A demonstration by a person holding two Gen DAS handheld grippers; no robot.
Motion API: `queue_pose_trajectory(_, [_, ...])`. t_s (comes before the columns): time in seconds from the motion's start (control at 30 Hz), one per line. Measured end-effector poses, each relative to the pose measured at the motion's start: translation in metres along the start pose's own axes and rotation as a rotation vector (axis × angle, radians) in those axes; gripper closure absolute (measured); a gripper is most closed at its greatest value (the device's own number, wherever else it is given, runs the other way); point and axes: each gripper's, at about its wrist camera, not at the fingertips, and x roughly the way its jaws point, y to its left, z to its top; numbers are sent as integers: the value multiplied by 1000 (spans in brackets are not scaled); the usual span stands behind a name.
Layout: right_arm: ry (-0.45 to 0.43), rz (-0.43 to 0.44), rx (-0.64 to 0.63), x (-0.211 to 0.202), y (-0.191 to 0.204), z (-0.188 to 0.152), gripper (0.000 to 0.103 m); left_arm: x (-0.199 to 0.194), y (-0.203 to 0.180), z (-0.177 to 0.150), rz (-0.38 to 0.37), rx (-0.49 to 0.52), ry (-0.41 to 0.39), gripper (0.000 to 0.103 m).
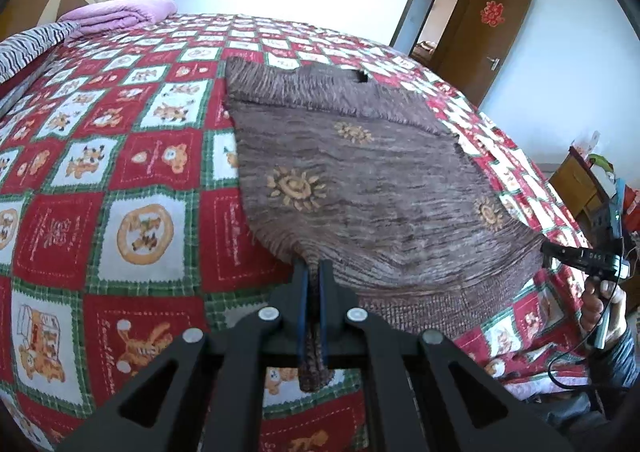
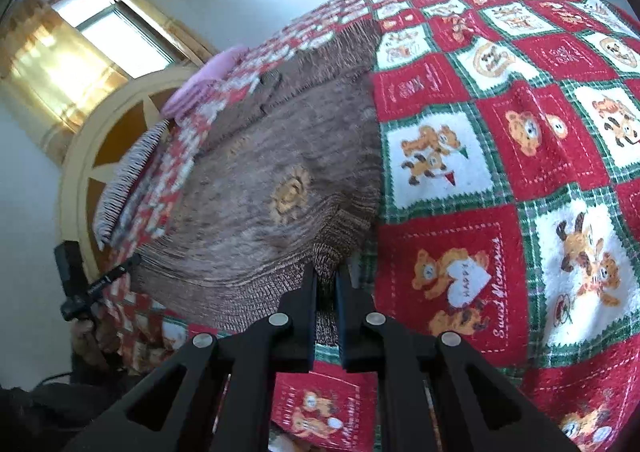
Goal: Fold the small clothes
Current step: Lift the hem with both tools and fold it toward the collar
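Observation:
A small brown knit sweater (image 1: 360, 179) with orange sun motifs lies spread on the red, white and green patchwork bedspread (image 1: 132, 171). My left gripper (image 1: 314, 268) is shut on the sweater's near hem, and a strip of knit hangs down between its fingers. At the right edge of the left wrist view, my right gripper (image 1: 546, 248) pinches the hem's other corner. In the right wrist view the same sweater (image 2: 272, 179) stretches away to the left, and my right gripper (image 2: 326, 276) is shut on its ribbed hem corner. The hem is lifted slightly between the two grips.
A folded pink blanket (image 1: 120, 11) and a striped cloth (image 1: 28, 47) lie at the head of the bed by the round headboard (image 2: 100, 155). A brown door (image 1: 484, 35) stands open at the right. A wooden cabinet (image 1: 576, 179) is beside the bed.

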Motion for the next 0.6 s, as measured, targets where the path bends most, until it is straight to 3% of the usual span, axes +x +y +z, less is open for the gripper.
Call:
queue_pose_trajectory(0.27, [-23,30,29,-4,4,12,95,2,2,19,-2,6,-20,98])
queue_pose_trajectory(0.6, [-73,61,32,-11,16,46,95,5,15,53,-72,-57,-54,99])
